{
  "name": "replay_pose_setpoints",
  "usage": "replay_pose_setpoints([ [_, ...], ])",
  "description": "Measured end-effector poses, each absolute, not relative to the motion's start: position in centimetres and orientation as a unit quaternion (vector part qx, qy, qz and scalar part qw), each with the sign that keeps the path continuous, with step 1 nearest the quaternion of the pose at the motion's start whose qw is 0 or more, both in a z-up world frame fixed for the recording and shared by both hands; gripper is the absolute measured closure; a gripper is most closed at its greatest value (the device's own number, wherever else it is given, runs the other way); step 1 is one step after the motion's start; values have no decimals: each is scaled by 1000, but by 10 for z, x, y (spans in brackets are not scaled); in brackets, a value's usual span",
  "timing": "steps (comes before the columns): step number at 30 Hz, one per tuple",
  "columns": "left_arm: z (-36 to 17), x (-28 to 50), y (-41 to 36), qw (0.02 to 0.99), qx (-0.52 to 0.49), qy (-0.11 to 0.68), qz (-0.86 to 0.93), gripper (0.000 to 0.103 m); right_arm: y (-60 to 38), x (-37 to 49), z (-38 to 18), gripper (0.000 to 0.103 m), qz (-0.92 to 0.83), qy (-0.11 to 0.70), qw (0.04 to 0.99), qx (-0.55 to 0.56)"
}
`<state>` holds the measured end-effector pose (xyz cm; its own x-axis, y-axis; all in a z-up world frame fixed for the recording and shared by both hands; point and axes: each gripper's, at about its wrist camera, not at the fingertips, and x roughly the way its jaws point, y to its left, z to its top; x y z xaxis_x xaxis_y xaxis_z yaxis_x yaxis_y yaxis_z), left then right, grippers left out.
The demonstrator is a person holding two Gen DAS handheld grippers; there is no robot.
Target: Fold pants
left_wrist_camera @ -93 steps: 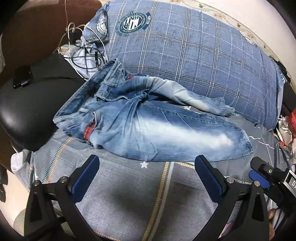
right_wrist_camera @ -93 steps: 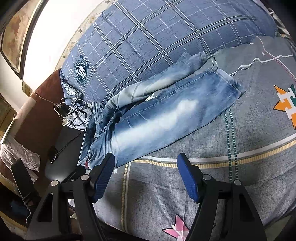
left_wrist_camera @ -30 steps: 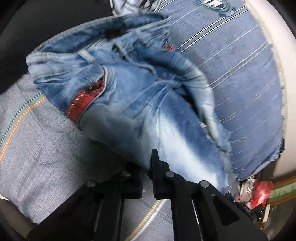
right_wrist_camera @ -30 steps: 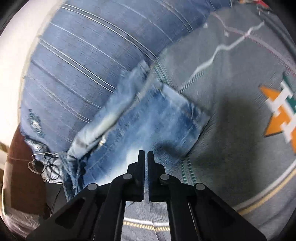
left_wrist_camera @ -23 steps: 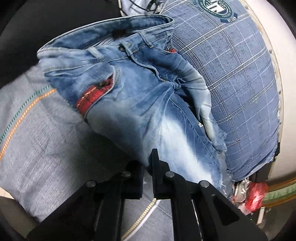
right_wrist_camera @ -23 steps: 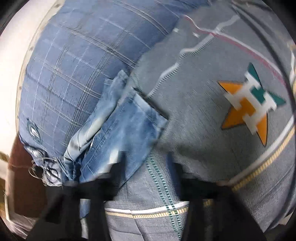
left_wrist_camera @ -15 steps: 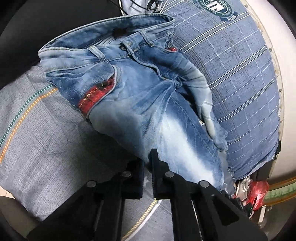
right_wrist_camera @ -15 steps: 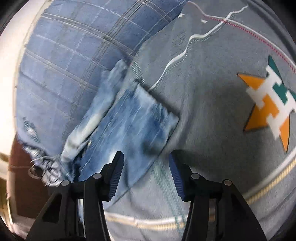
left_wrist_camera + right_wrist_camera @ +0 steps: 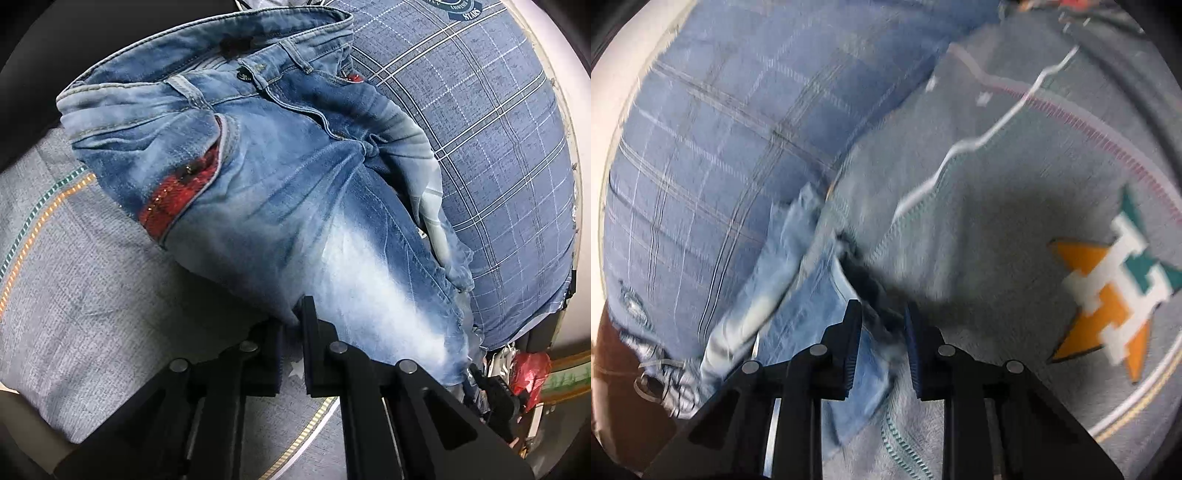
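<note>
Faded blue jeans (image 9: 295, 184) lie on the grey bed cover (image 9: 92, 295), waistband at the far left, one leg folded over against the pillow. My left gripper (image 9: 293, 317) is shut on the near edge of the thigh, with denim pinched between its black jaws. In the blurred right wrist view the leg end of the jeans (image 9: 798, 295) runs down to my right gripper (image 9: 882, 314). Its jaws are closing, with the hem corner between them and a gap still showing beside the cloth.
A big blue checked pillow (image 9: 480, 147) lies right behind the jeans, also in the right wrist view as the pillow (image 9: 738, 129). The cover carries an orange and green star patch (image 9: 1108, 306). Cables (image 9: 661, 384) lie at the far left, a red bag (image 9: 528, 373) beyond the bed's end.
The right gripper let go of the leg, opened wide, shifted to the hem corner and is narrowing around it. The left gripper stays shut on the thigh edge, barely moved.
</note>
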<state>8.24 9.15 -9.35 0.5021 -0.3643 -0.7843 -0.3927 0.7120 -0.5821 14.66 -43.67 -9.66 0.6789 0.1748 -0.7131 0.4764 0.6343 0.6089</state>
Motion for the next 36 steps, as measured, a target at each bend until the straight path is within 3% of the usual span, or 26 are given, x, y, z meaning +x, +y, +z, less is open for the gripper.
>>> replay_pose_setpoints([
  [5,-93,83,90,779,-377,500,10,96,-429,157,-107,78,-59,414,805,421],
  [6,-93,83,90,780,-375,501,10,96,-429,158,-108,82,-65,419,805,416],
  [8,-94,82,91,778,-377,502,9,96,-431,155,-102,74,-96,410,816,396],
  [10,-95,83,91,777,-378,503,9,96,-433,154,-98,51,-114,401,824,384],
  [13,-95,84,90,778,-373,506,10,96,-430,165,-110,50,-99,436,813,372],
  [14,-95,84,90,778,-372,506,9,96,-427,164,-109,52,-103,437,819,357],
  [15,-95,85,90,778,-372,506,8,96,-421,165,-105,66,-107,439,826,336],
  [16,-95,85,91,778,-373,507,7,96,-414,166,-101,93,-95,443,834,316],
  [17,-95,85,92,777,-375,506,6,96,-409,166,-99,96,-88,448,837,302],
  [22,-95,84,91,781,-369,505,11,95,-401,163,-99,93,-70,466,836,280],
  [24,-96,85,89,782,-364,506,14,95,-403,164,-102,99,-83,474,834,270],
  [36,-35,42,103,829,-369,419,-12,99,-420,68,-24,102,-2,366,883,295],
])
